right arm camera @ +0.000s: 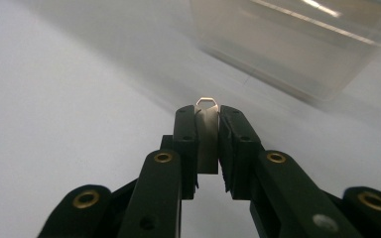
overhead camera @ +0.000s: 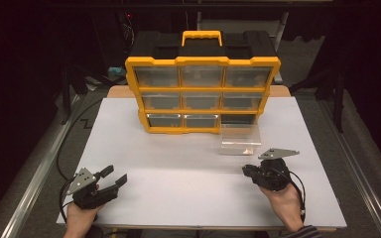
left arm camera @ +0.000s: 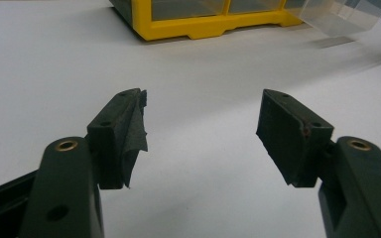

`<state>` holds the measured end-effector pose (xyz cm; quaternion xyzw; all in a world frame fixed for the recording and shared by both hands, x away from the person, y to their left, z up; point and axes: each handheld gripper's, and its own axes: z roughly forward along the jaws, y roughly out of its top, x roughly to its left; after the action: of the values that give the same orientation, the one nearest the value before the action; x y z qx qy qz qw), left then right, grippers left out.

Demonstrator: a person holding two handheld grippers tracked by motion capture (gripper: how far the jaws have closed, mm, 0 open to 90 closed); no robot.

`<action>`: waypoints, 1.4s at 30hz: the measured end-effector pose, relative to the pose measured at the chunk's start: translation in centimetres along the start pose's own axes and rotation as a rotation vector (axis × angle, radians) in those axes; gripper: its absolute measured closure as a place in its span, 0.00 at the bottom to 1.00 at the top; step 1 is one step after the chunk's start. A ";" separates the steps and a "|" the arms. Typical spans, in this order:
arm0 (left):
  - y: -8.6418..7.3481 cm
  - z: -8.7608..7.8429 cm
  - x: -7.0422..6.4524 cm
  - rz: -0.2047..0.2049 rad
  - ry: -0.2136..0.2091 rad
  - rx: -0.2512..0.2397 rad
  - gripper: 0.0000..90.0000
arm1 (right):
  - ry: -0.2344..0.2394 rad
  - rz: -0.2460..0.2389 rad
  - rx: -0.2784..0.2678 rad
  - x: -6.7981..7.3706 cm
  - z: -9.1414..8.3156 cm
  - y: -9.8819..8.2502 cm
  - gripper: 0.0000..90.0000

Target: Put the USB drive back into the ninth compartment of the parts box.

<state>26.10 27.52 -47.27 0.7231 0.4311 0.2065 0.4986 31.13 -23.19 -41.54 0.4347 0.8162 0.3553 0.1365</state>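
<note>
right gripper (right arm camera: 209, 119) fingers clamp thin metal piece (right arm camera: 207, 134); left gripper (left arm camera: 201, 131) agape.

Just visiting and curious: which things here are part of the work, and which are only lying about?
In use: small metal piece pinched in the right gripper; clear drawer; yellow drawer cabinet.
Idle: left gripper, jaws apart; white table.

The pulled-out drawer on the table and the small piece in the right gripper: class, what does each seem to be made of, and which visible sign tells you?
Drawer: probably clear glossy plastic; the table shows through its walls and its edges catch light.
Small piece clamped in the right gripper: likely thin metal, silvery with a bright gleaming rim; which metal is unclear.
</note>
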 end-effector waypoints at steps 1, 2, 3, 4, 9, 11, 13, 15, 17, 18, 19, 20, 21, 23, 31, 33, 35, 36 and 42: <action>0.0 0.0 0.0 0.000 0.000 0.000 0.40 | 0.000 -0.001 -0.011 -0.1 -0.2 0.0 0.88; 0.0 0.0 0.0 0.001 -0.001 0.000 0.40 | 0.000 0.006 -0.018 -0.2 -0.4 0.1 0.88; 0.0 0.0 0.0 0.001 -0.001 0.001 0.40 | -0.003 0.008 -0.030 -0.3 -0.6 0.2 0.88; 0.0 0.0 0.0 0.001 -0.001 0.001 0.40 | -0.003 0.008 -0.039 -0.3 -0.8 0.3 0.88; 0.0 0.0 0.0 0.002 -0.001 0.001 0.40 | -0.006 0.019 -0.085 -0.6 -1.8 0.9 0.88; 0.0 0.0 0.0 0.000 0.000 -0.001 0.40 | -0.008 0.016 -0.098 -0.7 -2.1 1.2 0.88; 0.0 0.1 0.0 0.000 0.000 0.000 0.40 | -0.015 0.014 -0.107 -0.8 -2.3 1.5 0.88; 0.0 0.1 0.0 -0.001 0.000 -0.001 0.40 | -0.016 0.019 -0.112 -0.9 -2.4 1.9 0.88; 0.0 0.1 0.0 -0.001 0.000 -0.001 0.40 | -0.020 0.019 -0.118 -1.1 -2.5 2.4 0.88; 0.0 0.0 0.0 0.000 0.001 -0.001 0.40 | -0.023 0.016 -0.122 -1.1 -2.6 2.6 0.88; 0.0 0.0 0.0 0.000 0.001 -0.001 0.40 | -0.026 0.019 -0.124 -1.2 -2.7 2.8 0.88; 0.0 0.1 0.0 0.000 0.001 -0.001 0.40 | -0.027 0.015 -0.126 -1.3 -2.7 2.9 0.88; 0.0 0.1 0.0 -0.001 0.001 -0.001 0.40 | -0.029 0.015 -0.127 -1.3 -2.8 3.1 0.88; 0.0 0.1 0.0 -0.002 0.001 -0.001 0.40 | -0.034 0.019 -0.126 -1.5 -2.8 3.5 0.88; 0.0 0.1 0.0 -0.003 0.000 0.001 0.40 | -0.061 0.025 -0.135 -2.3 -2.6 5.2 0.88; 0.0 0.0 0.1 -0.004 0.000 0.000 0.40 | -0.066 0.030 -0.135 -2.5 -2.4 5.7 0.88; 0.0 0.0 0.1 -0.006 -0.001 0.000 0.40 | -0.071 0.035 -0.129 -2.7 -2.1 6.1 0.88; 0.0 0.0 0.1 -0.006 0.000 -0.001 0.40 | -0.073 0.038 -0.125 -2.8 -1.9 6.3 0.88; 0.0 0.0 0.1 -0.006 -0.001 -0.001 0.40 | -0.101 0.035 -0.114 -3.2 -0.8 7.2 0.88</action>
<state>26.17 27.57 -47.31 0.7218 0.4329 0.2046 0.4998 37.03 -23.47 -36.19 0.4579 0.7789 0.3812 0.1959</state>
